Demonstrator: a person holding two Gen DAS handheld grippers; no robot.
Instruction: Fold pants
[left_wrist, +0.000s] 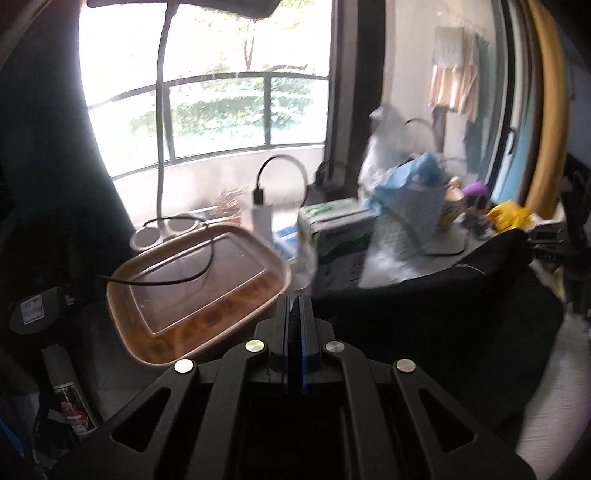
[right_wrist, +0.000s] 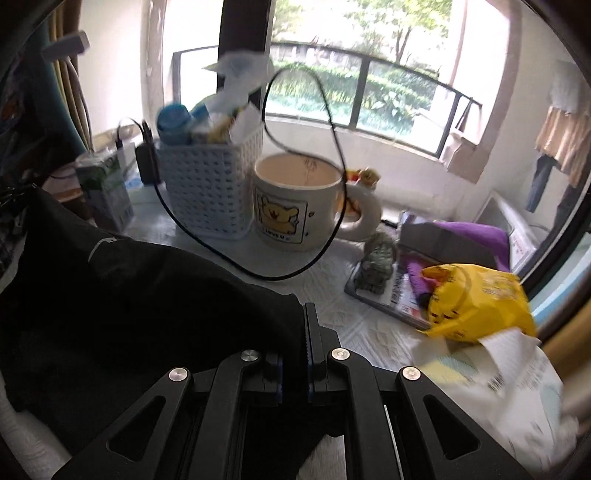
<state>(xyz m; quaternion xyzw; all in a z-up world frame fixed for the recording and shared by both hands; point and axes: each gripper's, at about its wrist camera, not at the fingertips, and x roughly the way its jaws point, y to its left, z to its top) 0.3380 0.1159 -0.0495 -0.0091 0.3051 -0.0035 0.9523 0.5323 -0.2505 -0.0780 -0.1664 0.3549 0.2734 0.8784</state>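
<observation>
Black pants (right_wrist: 122, 295) lie bunched on a pale, patterned tabletop (right_wrist: 354, 328) by the window, one edge pulled up into the right gripper (right_wrist: 295, 332), whose fingers are clamped on the dark cloth. The left gripper (left_wrist: 296, 317) is closed too, its blue-edged pads pressed together with what looks like a thin strip of dark fabric between them; from its camera the rest of the garment spreads to the right as a rumpled black mound.

The fold appears to be under way rather than finished: both held edges are lifted clear of the table and the cloth sags between them, and no flat, squared stack shows anywhere. Laying the raised edge over the remainder and smoothing it seems still to come.

Clutter crowds the work. A bear-printed mug (right_wrist: 295, 206) and a white woven basket (right_wrist: 207, 188) stand just behind the pants, a black cable (right_wrist: 328, 122) looping above them. A yellow snack bag (right_wrist: 476, 302) lies to the right, and a lidded tan tray (left_wrist: 192, 291) sits on the left gripper's side.
</observation>
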